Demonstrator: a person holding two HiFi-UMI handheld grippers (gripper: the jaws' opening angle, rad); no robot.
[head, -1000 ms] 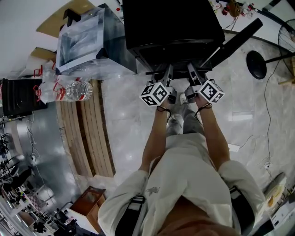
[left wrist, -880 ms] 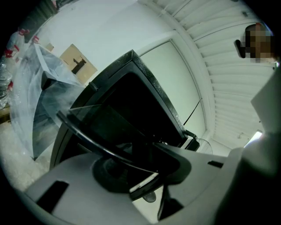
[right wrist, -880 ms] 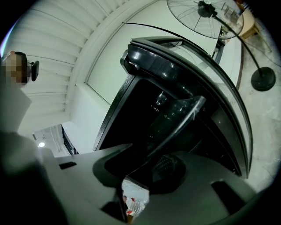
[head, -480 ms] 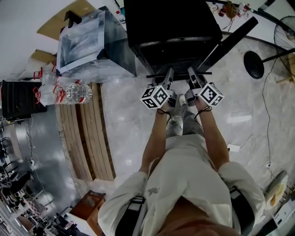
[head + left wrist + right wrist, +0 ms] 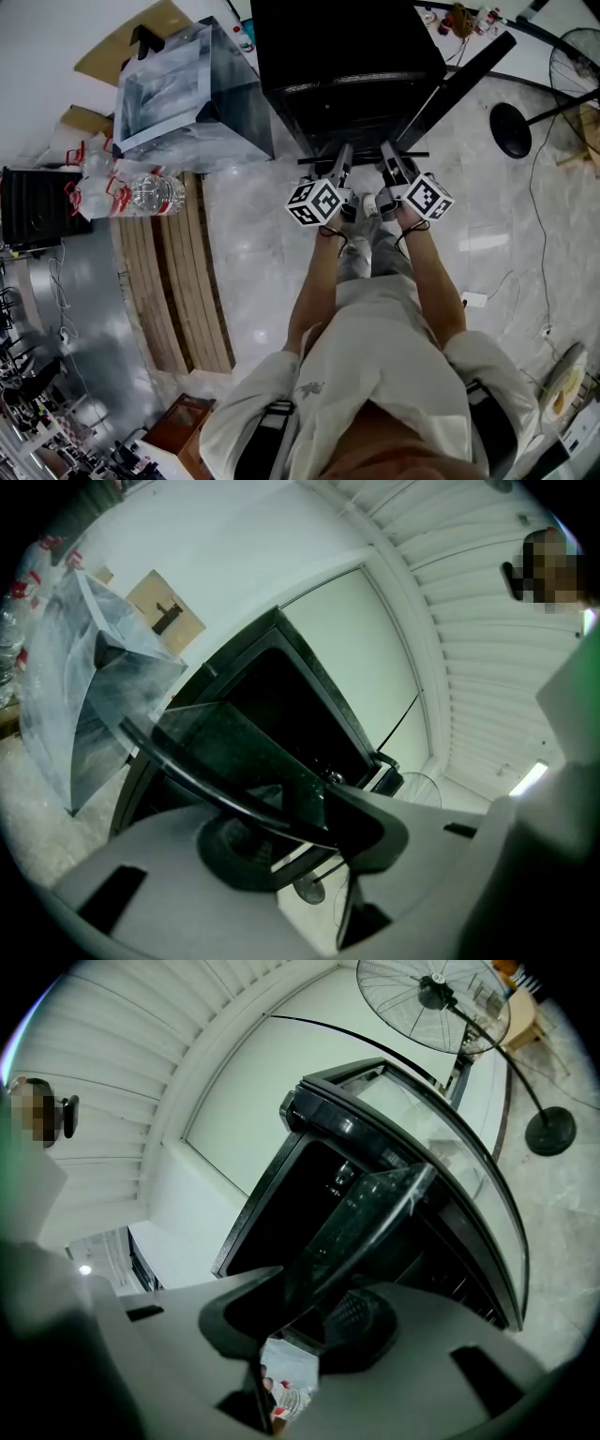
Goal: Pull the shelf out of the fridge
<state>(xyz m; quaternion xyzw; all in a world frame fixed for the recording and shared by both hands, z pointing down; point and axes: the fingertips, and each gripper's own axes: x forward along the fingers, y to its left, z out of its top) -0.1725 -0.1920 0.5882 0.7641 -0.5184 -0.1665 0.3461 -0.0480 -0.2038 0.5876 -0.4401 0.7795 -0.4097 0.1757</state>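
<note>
The black fridge [image 5: 347, 56] stands open on the floor, its door [image 5: 469, 80] swung out to the right. A dark-rimmed glass shelf [image 5: 366, 157] sticks out of its front. My left gripper [image 5: 342, 167] is shut on the shelf's front edge at the left, and my right gripper [image 5: 389, 164] is shut on it at the right. In the left gripper view the shelf [image 5: 225, 752] runs between the pads of the left gripper [image 5: 309, 822]. The right gripper view shows the shelf's glass pane [image 5: 366, 1213] clamped in the right gripper [image 5: 323, 1312], tilted up toward the fridge [image 5: 309, 1194].
A clear plastic box [image 5: 183, 89] stands left of the fridge, with water bottles [image 5: 141, 187] and a wooden pallet [image 5: 183, 272] beside it. A fan's round base [image 5: 511, 131] and a cable [image 5: 544, 216] lie on the floor at the right. The person's legs are below the grippers.
Both grippers have drawn back a little toward the person, and the shelf's front edge has come with them. Both grips are unchanged.
</note>
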